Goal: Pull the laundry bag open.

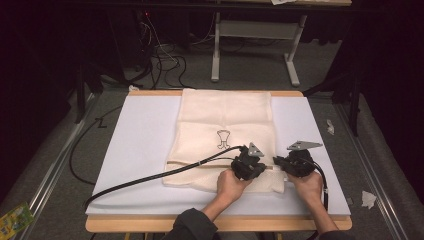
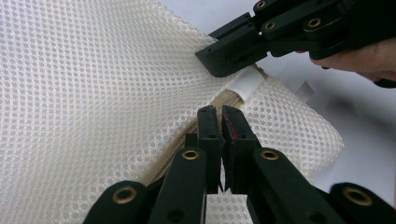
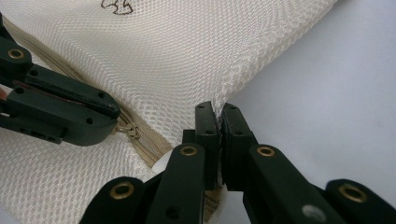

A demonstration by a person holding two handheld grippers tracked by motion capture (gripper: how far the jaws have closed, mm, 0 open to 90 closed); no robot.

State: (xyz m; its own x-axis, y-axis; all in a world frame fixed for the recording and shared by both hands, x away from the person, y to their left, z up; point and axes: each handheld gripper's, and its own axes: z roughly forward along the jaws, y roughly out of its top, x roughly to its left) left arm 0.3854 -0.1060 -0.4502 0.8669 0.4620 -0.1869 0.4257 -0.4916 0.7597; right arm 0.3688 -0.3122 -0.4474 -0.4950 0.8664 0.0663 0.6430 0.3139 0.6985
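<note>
White mesh bag (image 1: 225, 135) laid flat on the table (image 1: 140, 150), zipper (image 3: 140, 140) pinched by the closed left gripper (image 2: 221, 116), bag edge (right side) pinched by the closed right gripper (image 3: 217, 114).

Overhead light falls brightly on the white table (image 1: 140, 150) while the surrounding room sinks into near-black. The high view is soft and slightly grainy. In both gripper views the mesh bag (image 2: 93, 93) stays sharp (the nearest black jaws blur), with soft shadows underneath.
</note>
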